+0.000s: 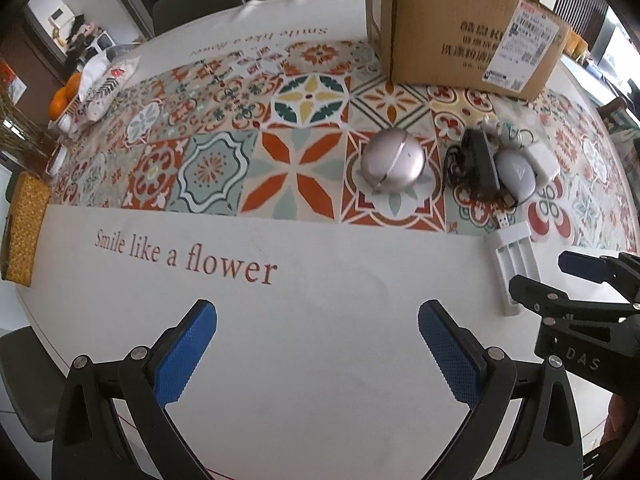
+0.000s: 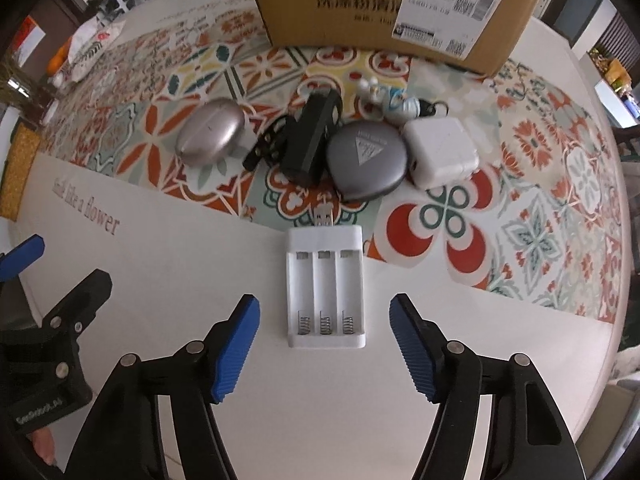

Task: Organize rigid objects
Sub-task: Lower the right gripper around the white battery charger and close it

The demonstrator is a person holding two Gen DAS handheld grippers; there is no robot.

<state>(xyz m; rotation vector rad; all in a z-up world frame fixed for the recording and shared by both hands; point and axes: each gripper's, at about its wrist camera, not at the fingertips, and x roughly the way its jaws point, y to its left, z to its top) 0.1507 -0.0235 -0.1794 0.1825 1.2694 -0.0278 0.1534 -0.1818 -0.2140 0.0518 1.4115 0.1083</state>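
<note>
A white battery charger [image 2: 325,288] with three empty slots and a USB plug lies on the white cloth, just ahead of my open, empty right gripper [image 2: 324,346]; it also shows in the left wrist view [image 1: 513,264]. Behind it lie a silver oval case [image 2: 211,132], a black device with a strap [image 2: 310,136], a grey round case [image 2: 366,160], a white adapter [image 2: 440,150] and a small keychain figure [image 2: 404,106]. My left gripper [image 1: 318,354] is open and empty over bare white cloth, left of the right gripper [image 1: 560,276].
A cardboard box [image 1: 460,28] stands at the back of the table, behind the cluster. A patterned bag [image 1: 100,88], oranges [image 1: 64,96] and a woven yellow mat [image 1: 26,228] sit at the far left edge. The tablecloth [image 1: 320,272] has a tiled middle band.
</note>
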